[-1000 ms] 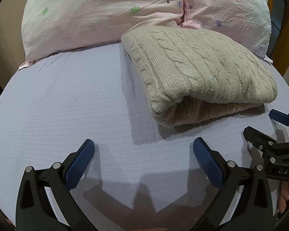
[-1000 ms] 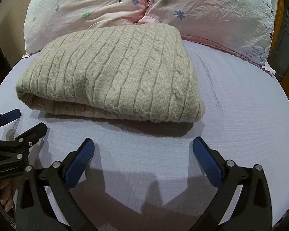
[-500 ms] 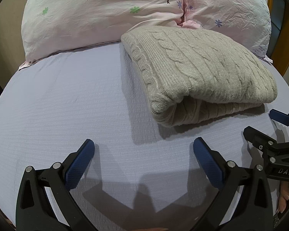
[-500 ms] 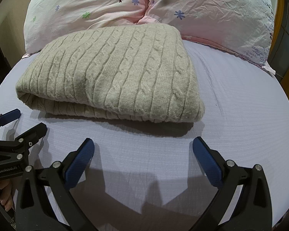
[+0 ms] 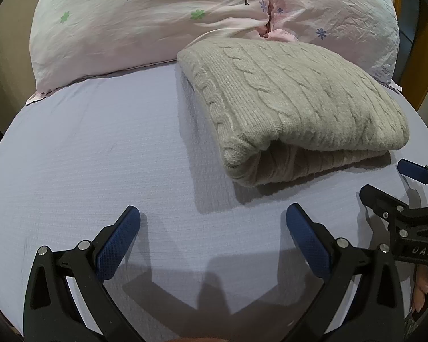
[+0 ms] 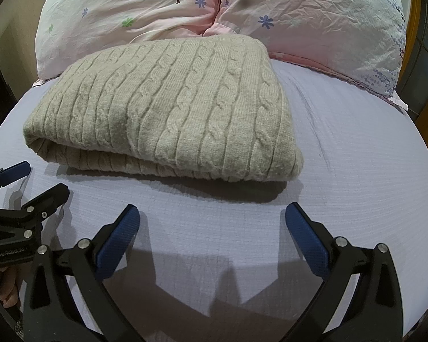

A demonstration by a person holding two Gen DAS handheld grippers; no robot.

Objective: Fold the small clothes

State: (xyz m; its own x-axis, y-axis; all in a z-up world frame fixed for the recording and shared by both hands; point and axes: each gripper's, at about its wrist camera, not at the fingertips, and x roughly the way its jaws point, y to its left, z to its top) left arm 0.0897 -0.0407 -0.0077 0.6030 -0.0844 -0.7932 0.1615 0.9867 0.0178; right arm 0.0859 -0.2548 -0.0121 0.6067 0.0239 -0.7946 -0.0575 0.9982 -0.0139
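Sweater: we see a beige cable-knit sweater [image 5: 299,99] folded into a thick rectangle on the bed, its far edge against the pillows. In the left wrist view it lies to the right of centre with an open fold end facing us; in the right wrist view [image 6: 168,108] it sits left of centre, its long folded edge toward us.

Left gripper: our left gripper [image 5: 212,236] is released, its blue-padded fingers [image 5: 117,248] spread wide with nothing between them, just above the sheet and near the sweater without touching it. In the right wrist view it shows at the near left [image 6: 34,185], also spread.

Right gripper: our right gripper [image 6: 211,236] is likewise released and empty, its fingers [image 6: 308,242] wide apart over bare sheet, near the sweater's long edge but apart from it. The left wrist view catches it at the right edge [image 5: 391,182].

Sheet: a pale lilac sheet [image 5: 100,156] covers the bed, smooth, with the grippers' shadows falling on its near part.

Pillows: two pink pillows with small flowers and a tree print lie side by side at the far end, one to the left [image 5: 145,20] and one to the right [image 5: 336,14].
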